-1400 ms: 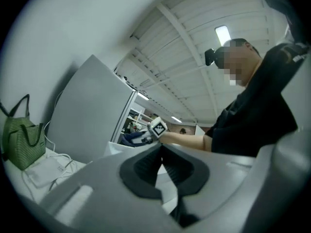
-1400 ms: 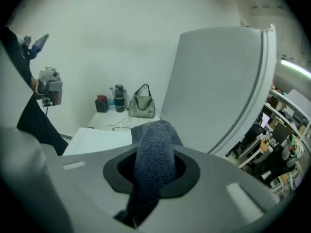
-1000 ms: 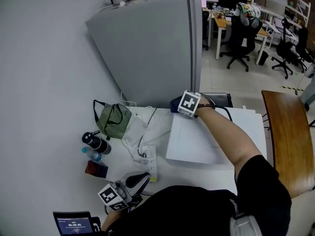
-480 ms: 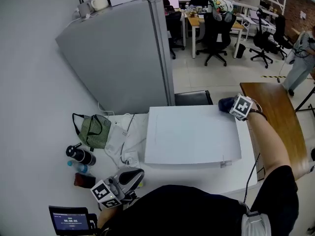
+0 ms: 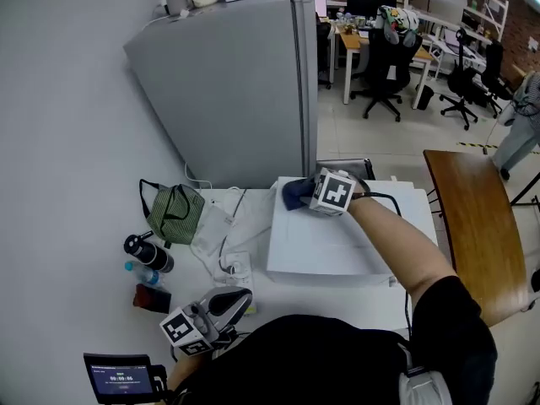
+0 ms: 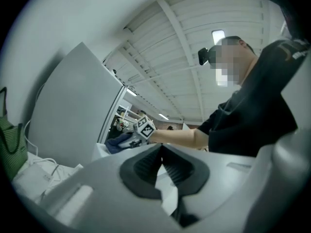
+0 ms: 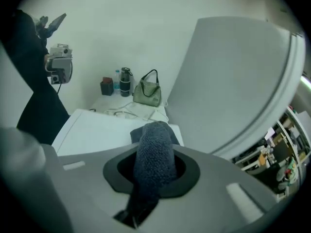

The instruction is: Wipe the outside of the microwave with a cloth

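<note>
The white microwave (image 5: pixel 337 247) stands on the table, and I look down on its flat top. My right gripper (image 5: pixel 307 196) is shut on a dark blue cloth (image 5: pixel 295 194) and holds it against the top's far left corner, close to the grey fridge. In the right gripper view the cloth (image 7: pixel 154 152) fills the jaws of the right gripper (image 7: pixel 154 171) and hangs over the microwave top (image 7: pixel 97 132). My left gripper (image 5: pixel 243 299) hovers low at the table's near left, away from the microwave. Its jaws (image 6: pixel 162 152) are shut with nothing in them.
A tall grey fridge (image 5: pixel 245 91) rises right behind the microwave. Left of the microwave lie a green bag (image 5: pixel 173 211), a black bottle (image 5: pixel 148 253), white cables with a power strip (image 5: pixel 234 264) and a small dark box (image 5: pixel 152 298). A wooden table (image 5: pixel 472 234) stands at the right.
The right gripper swept the cloth from the top's far left corner to its far right corner and back again. The left gripper has stayed where it was.
</note>
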A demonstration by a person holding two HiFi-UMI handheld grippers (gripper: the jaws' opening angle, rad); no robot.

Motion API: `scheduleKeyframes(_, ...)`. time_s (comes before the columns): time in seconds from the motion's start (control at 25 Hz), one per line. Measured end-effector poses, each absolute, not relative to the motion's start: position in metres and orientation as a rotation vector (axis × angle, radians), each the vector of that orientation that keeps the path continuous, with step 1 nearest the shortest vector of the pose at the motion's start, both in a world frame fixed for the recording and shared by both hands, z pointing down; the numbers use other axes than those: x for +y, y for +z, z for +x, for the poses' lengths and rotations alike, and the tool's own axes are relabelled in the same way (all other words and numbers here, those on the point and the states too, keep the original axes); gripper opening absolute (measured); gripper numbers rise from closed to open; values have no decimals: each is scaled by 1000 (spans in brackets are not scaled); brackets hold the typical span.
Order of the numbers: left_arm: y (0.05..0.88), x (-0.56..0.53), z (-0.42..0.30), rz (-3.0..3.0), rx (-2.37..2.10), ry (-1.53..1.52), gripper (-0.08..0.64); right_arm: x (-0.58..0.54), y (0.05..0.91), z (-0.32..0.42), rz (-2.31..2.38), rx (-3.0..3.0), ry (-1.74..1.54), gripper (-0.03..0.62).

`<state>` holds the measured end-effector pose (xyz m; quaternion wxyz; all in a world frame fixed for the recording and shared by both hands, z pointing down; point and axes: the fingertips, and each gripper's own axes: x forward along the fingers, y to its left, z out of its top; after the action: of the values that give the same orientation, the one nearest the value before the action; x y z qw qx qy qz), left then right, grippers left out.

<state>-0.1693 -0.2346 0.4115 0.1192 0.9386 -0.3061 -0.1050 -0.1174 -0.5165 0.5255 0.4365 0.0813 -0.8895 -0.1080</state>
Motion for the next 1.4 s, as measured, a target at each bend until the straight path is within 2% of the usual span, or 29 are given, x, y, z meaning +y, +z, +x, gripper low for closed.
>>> scheduleKeyframes(0.12, 409, -225, -196, 2771, -860, -301, 3, -506, 545, -183, 174, -2151, -275, 55)
scheduleKeyframes(0.32, 411, -218, -217, 2806, -776, -278, 3, -509, 562, -150, 247, -2084, -166, 55)
scheduleKeyframes(0.44, 404, -218, -199, 2810, -713, -301, 3, -507, 562, -80, 300, -2075, -117, 55)
scheduleKeyframes(0.72, 409, -212, -112, 2816, -681, -285, 3, -497, 568, 193, 549, -1926, -15, 54)
scheduleKeyframes(0.8, 410, -209, -89, 2801, -669, -289, 3, -495, 571, 247, 585, -1877, -6, 54)
scheduleKeyframes(0.88, 411, -210, -77, 2786, -665, -287, 3, -498, 574, 270, 586, -1837, -17, 55)
scheduleKeyframes(0.96, 411, -212, -79, 2781, -675, -291, 3, -501, 561, 251, 590, -1869, -49, 55)
scheduleKeyframes(1.04, 416, -211, -89, 2781, -707, -297, 3, -504, 542, 195, 570, -1975, -117, 55)
scheduleKeyframes(1.28, 412, -178, -145, 2789, -773, -321, 3, -445, 526, -75, 241, -2215, -269, 55)
scheduleKeyframes(1.4, 416, -166, -178, 2784, -755, -318, 3, -433, 542, -162, 200, -2210, -270, 55)
